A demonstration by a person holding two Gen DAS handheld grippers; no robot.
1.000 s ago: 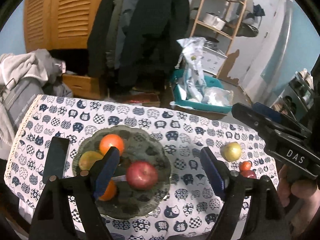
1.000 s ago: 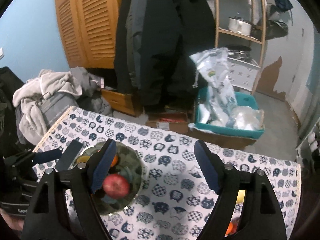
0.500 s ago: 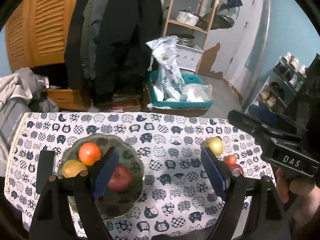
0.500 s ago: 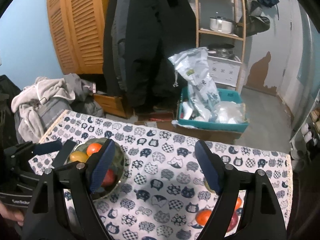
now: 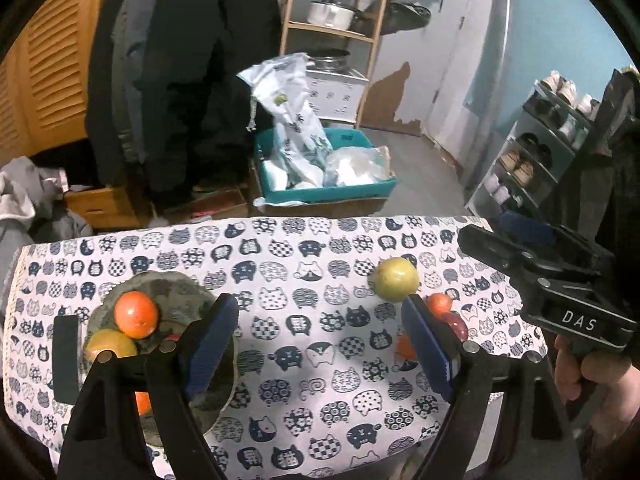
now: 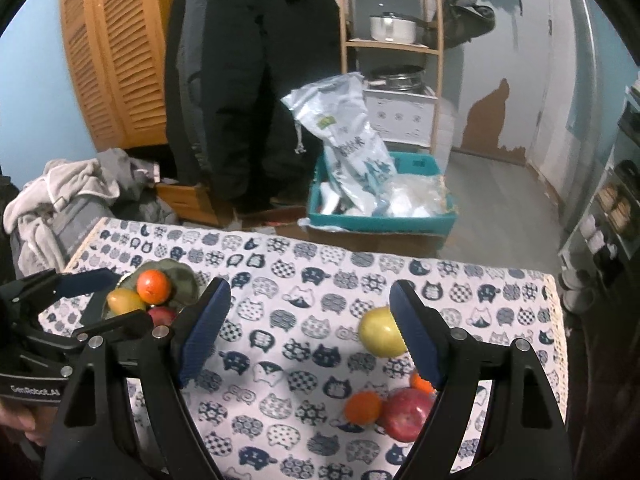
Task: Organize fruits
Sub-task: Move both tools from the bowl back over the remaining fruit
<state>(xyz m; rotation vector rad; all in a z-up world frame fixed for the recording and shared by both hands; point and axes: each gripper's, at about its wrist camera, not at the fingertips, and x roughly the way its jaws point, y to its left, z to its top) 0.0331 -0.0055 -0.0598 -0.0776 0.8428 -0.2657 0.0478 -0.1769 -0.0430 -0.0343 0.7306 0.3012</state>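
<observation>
A grey-green dish [image 5: 176,288] [image 6: 184,276] at the table's left holds an orange [image 5: 136,315] [image 6: 153,286], a yellow fruit [image 5: 111,345] [image 6: 125,301] and a red apple [image 6: 162,314]. On the right of the cat-print cloth lie a yellow-green apple [image 5: 395,279] [image 6: 380,337], a red apple [image 6: 408,414] [image 5: 454,325] and two small oranges [image 6: 363,406] [image 5: 438,303]. My left gripper [image 5: 320,344] is open and empty above the table's middle. My right gripper [image 6: 306,334] is open and empty above the cloth, left of the loose fruit.
A black flat object [image 5: 66,354] lies left of the dish. Beyond the table's far edge stand a teal bin [image 6: 380,220] with bags, a wooden shelf [image 6: 390,44], hanging coats and a clothes pile [image 6: 60,200]. A shoe rack [image 5: 532,160] is at the right.
Both grippers have drawn back and swung right from the dish; the loose fruit on the right now shows in both views. Both stay open and empty.
</observation>
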